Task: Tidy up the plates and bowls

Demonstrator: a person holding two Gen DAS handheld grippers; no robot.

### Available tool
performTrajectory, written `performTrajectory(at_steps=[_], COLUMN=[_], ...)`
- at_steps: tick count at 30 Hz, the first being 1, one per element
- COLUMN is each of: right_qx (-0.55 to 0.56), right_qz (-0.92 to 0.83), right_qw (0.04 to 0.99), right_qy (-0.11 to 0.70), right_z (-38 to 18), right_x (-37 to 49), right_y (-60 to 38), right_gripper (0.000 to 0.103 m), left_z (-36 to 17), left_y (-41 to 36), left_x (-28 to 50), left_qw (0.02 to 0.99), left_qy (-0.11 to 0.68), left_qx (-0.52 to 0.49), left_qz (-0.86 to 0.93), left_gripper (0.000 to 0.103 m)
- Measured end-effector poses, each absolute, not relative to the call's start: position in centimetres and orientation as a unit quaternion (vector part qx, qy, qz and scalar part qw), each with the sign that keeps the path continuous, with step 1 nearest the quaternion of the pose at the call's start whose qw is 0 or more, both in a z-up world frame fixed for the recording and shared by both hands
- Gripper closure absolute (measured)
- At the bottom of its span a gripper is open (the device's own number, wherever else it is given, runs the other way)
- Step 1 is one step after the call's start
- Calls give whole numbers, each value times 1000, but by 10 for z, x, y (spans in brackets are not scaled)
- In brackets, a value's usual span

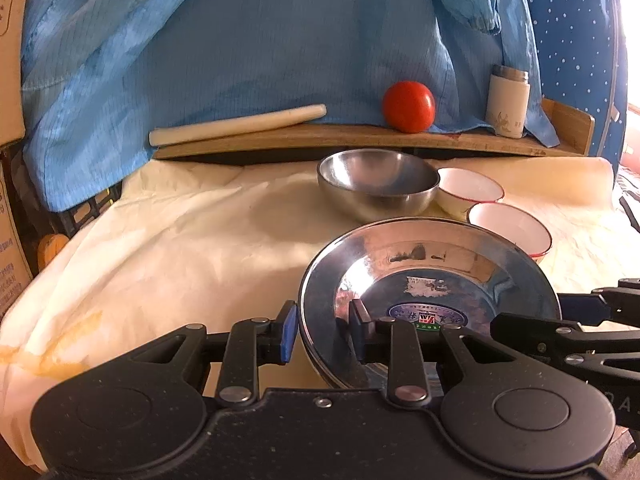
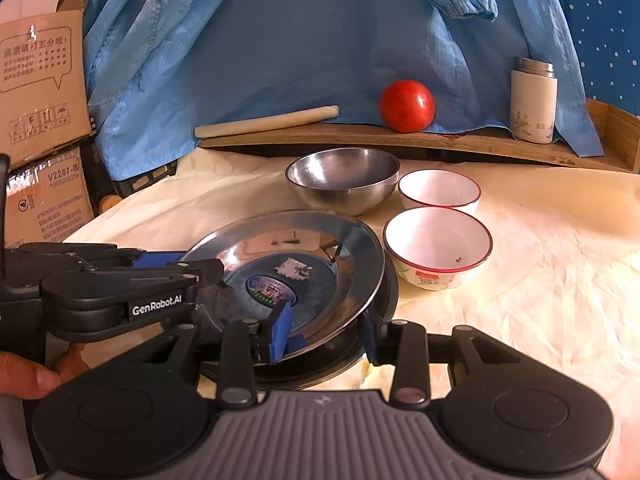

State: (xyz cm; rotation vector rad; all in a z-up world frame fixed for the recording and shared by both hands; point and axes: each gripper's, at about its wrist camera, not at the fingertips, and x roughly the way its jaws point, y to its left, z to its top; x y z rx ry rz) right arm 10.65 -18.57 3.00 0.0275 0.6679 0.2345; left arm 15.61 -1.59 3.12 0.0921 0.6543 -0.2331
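Observation:
A shiny steel plate [image 1: 432,264] [image 2: 288,248] with a round sticker lies slightly tilted on a darker plate [image 2: 391,292] on the cream cloth. My left gripper [image 1: 324,330] is shut on the plate's left rim, one pad outside and one inside. In the right wrist view the left gripper [image 2: 192,266] reaches in from the left. My right gripper [image 2: 326,336] straddles the near right rim with its pads slightly apart from the metal. Behind stand a steel bowl [image 1: 376,188] [image 2: 344,180] and two red-rimmed white bowls [image 2: 440,190] [image 2: 438,240].
A wooden shelf [image 2: 460,140] at the back carries a tomato [image 2: 406,106], a white rolling pin [image 2: 268,120] and a white flask [image 2: 532,100]. Blue cloth hangs behind it. Cardboard boxes [image 2: 40,80] stand at the left. A thumb [image 2: 32,376] shows at the lower left.

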Motion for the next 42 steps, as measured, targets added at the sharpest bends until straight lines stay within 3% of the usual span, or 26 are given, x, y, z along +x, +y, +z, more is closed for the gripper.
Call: performTrajectory(at_steps=[14,22,28,31,34,38,42], right_qx=[-7,-33,-45,-43,-39,-31,-14], right_qz=[118,104,92,93,91,93,93], right_qw=[938,940,946,946,948,952,957], right_qy=[327,324,308,306,302,289,273], right_z=[32,32,35,36,36,39,42], right_x=[102,99,95,95,94,91,89], right_y=[-179,-178,-179,-181,-182,-186,-195], right_gripper=[59,51,39,33,22,9,4], left_z=[30,30,31,32,34,37,39], left_y=[-12,-12,-10,-8,-8,-6,-4], left_x=[156,157,157,158,158,158,160], left_qw=[939,938,937,937,939,941,943], left_qy=[323,325,326,325,322,316,311], left_qx=[40,36,23,12,7,-4,-16], left_qz=[-115,-117,-120,-123,-123,-123,-119], left_gripper=[77,76,74,68,55,29,16])
